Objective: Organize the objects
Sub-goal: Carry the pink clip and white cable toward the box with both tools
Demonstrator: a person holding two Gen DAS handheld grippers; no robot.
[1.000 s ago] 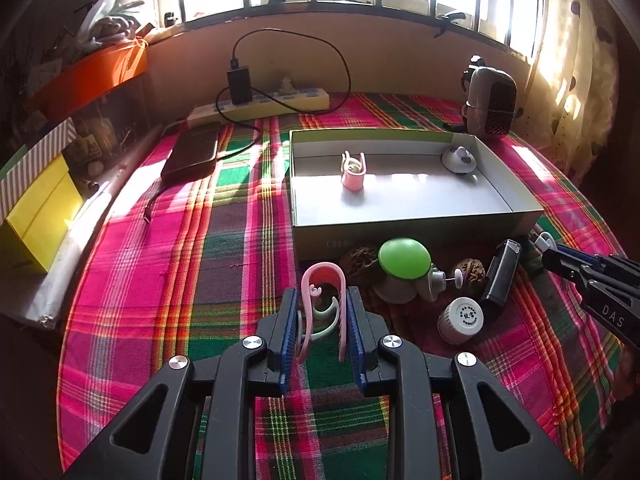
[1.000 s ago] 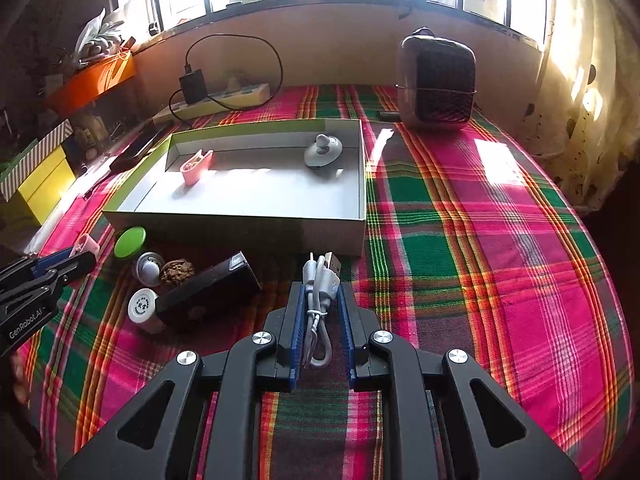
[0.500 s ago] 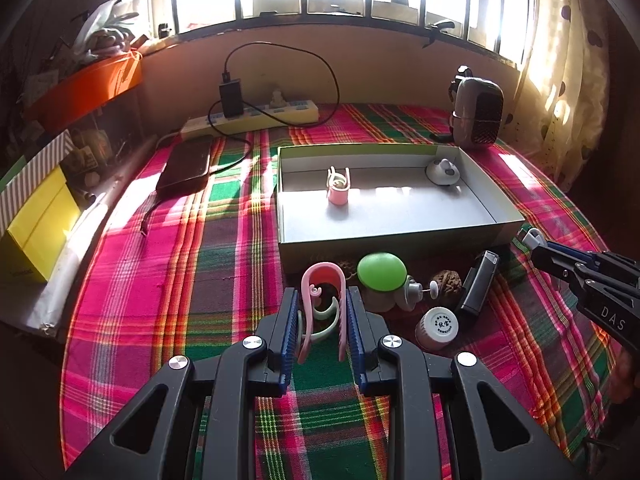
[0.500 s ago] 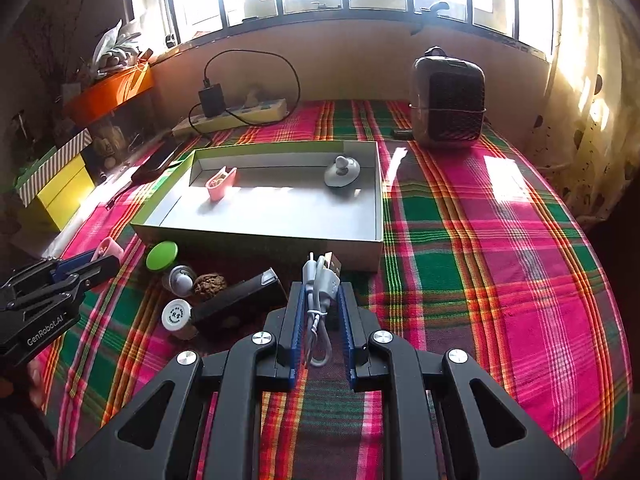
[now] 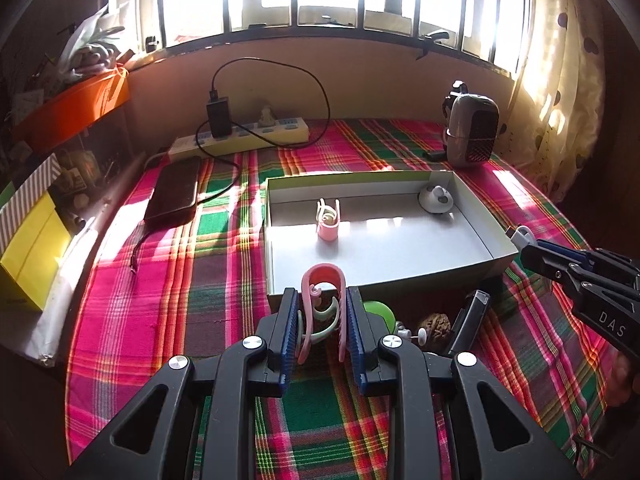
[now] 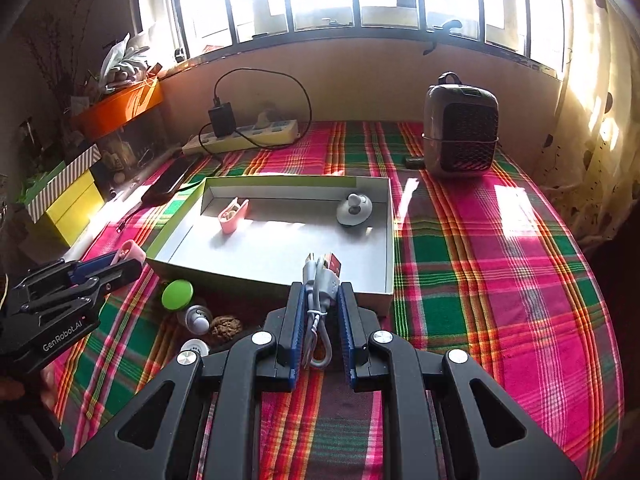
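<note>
Left wrist view: left claw [image 5: 323,316] clamps pink hook clip [image 5: 322,285] | right claw [image 6: 319,312] grips white cable [image 6: 318,304] | both lifted since a second ago, nearing grey box [image 5: 496,258] | drop-off next, likely.

Both wrist views look steeply down, sharing the box [image 5: 376,276], seemingly close.
</note>
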